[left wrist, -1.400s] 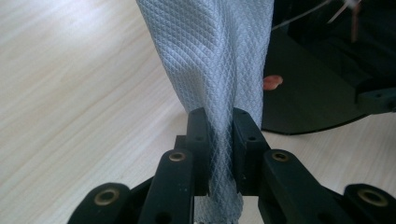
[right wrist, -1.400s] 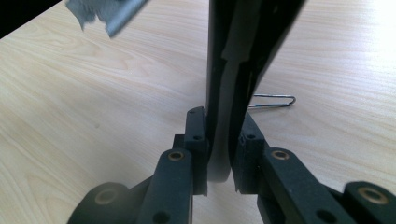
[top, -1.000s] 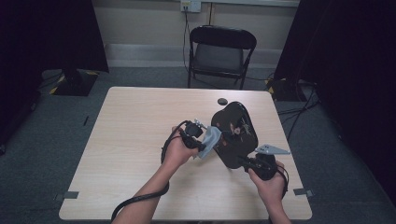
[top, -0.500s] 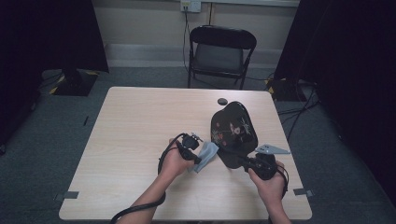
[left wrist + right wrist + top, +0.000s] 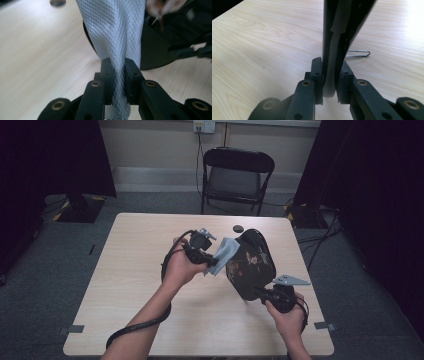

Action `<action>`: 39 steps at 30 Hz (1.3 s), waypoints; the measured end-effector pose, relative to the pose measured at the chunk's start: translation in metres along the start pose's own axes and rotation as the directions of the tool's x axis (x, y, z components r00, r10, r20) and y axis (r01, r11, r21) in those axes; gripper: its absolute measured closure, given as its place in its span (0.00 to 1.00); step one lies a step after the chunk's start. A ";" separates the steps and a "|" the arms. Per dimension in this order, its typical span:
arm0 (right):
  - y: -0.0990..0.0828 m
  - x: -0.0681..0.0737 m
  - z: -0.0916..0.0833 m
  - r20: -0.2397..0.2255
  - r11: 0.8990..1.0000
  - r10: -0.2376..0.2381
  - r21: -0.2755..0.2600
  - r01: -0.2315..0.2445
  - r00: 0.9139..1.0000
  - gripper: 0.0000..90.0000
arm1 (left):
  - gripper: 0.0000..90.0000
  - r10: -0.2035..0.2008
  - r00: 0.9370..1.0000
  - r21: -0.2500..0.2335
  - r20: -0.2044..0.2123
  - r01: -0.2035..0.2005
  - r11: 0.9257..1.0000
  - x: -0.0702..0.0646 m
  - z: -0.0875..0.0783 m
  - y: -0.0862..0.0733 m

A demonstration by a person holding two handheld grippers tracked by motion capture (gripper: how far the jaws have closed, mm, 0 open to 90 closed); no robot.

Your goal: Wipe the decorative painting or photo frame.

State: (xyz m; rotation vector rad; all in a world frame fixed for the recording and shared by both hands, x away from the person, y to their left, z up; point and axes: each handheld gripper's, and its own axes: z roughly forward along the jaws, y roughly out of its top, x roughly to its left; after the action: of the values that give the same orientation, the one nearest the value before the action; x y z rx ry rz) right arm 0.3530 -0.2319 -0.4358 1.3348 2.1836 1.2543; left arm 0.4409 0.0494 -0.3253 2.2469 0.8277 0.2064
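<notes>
A person seated at a pale wooden table (image 5: 125, 285) worked with a gripper in each hand, seen from the high view. At the left, the left gripper (image 5: 214, 261) was raised above the tabletop, its jaws pinching a corner of a light grey cloth (image 5: 224, 254) that lay against the upper side of a black bag (image 5: 252, 262) with a floral print. The bag stood tilted on the right half of the table, with a small dark disc (image 5: 238, 228) lying on the table just beyond it. At the right, the right gripper (image 5: 263, 293) clamped the bag's near lower edge, its hand (image 5: 289, 317) resting low over the table's near right part.

The left gripper view alone showed the cloth's (image 5: 117, 37) diamond-pattern weave, gathered into a narrow band and squeezed tightly between the two black jaws of the left gripper (image 5: 117, 82), with the bag's dark body (image 5: 160, 50) behind it.

The right gripper view showed the right gripper (image 5: 329, 80) closed on a thin, stiff black edge of the bag (image 5: 337, 32), and a bent metal wire (image 5: 359, 53) lying on the wood behind it. A folding chair (image 5: 235, 180) stood beyond the table's far side
</notes>
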 end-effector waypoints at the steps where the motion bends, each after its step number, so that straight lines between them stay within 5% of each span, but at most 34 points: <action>1: 0.000 0.000 0.000 0.000 1.000 0.000 0.000 0.000 1.000 0.88 | 0.88 0.000 1.000 0.000 0.000 0.000 1.000 0.000 0.000 0.000; 5: 0.000 -0.001 0.000 -0.004 1.000 -0.001 -0.003 0.001 1.000 0.88 | 0.88 0.022 1.000 -0.041 0.010 -0.022 0.999 -0.006 -0.011 0.021; 10: 0.000 0.000 0.000 -0.002 1.000 -0.003 -0.002 0.003 1.000 0.88 | 0.88 0.053 0.998 -0.027 0.017 -0.052 0.998 -0.015 -0.003 0.029; 39: 0.001 0.000 0.000 0.002 1.000 -0.002 0.010 0.002 1.000 0.88 | 0.88 0.002 0.999 0.066 0.046 -0.005 0.998 -0.009 0.063 -0.031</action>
State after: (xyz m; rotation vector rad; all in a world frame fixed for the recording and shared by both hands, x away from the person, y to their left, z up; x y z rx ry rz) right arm 0.3532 -0.2317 -0.4350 1.3371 2.1924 1.2426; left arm 0.4419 0.0239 -0.3919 2.3059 0.8176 0.1301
